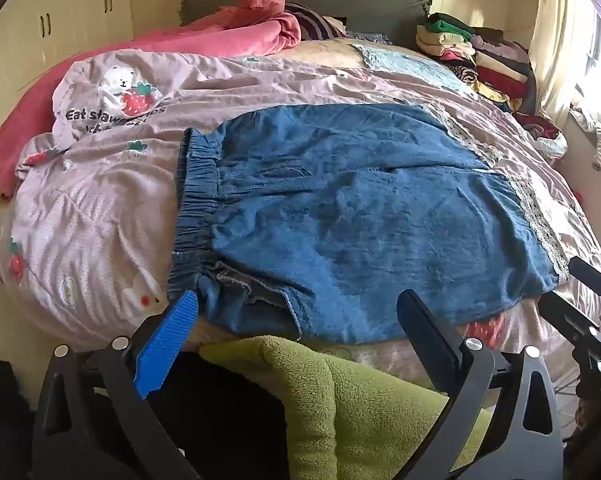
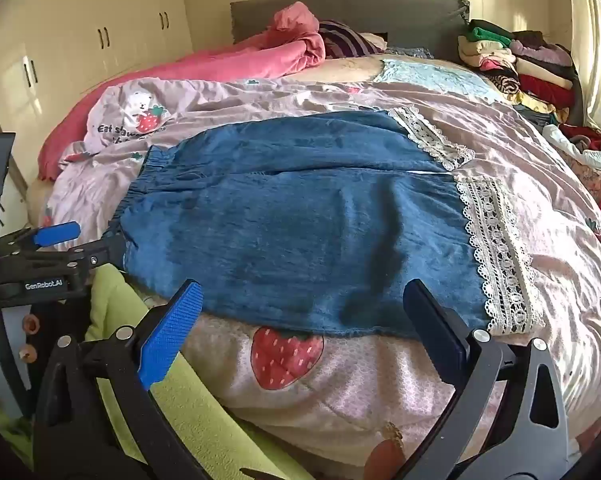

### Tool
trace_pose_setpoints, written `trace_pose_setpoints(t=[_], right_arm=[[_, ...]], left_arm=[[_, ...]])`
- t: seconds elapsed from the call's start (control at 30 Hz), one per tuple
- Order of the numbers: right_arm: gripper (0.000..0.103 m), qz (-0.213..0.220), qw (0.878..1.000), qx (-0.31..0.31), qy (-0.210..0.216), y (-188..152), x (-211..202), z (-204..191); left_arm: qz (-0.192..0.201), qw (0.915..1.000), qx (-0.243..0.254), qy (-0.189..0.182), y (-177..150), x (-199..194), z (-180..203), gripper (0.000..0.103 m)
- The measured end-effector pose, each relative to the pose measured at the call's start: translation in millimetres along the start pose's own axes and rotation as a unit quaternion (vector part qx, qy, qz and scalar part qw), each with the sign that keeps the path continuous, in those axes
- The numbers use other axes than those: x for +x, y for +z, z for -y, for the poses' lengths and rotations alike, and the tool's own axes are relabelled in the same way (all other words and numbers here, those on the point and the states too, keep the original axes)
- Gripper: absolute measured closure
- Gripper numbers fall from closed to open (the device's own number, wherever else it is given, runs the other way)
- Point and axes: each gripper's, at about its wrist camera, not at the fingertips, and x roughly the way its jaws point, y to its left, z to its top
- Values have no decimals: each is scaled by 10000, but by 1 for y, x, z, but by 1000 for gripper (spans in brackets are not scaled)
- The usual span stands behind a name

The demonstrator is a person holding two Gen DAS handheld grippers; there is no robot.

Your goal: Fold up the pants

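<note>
Blue pants [image 1: 360, 216] lie flat on the pink strawberry quilt [image 1: 100, 208], waistband toward the wardrobe side, lace cuffs [image 2: 496, 248] opposite. Left tongs [image 1: 300, 320] released, spread wide at the pants' near edge by the waistband. Right tongs [image 2: 304, 308] released, near the cuffs, gripping nothing.

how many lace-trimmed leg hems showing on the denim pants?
2: far hem toward the headboard, near hem by the bed's front edge, both at the right end of the denim pants.
</note>
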Motion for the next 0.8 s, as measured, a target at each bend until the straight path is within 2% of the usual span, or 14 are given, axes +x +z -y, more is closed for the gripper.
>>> trace_pose_setpoints(t=[0.3,0.37,0.8], right_arm=[[8,-4,10000,-12,-20,0,0,0],[8,-10,10000,-20,-24,0,0,-1],[8,-5,10000,-50,-52,-1,-1,-5]], left_arm=[[-52,9999,103,26,-3,2,14,4],[-3,10000,4,-19,2,-4,2,4],[17,10000,-15,-10,1,-4,-1,4]])
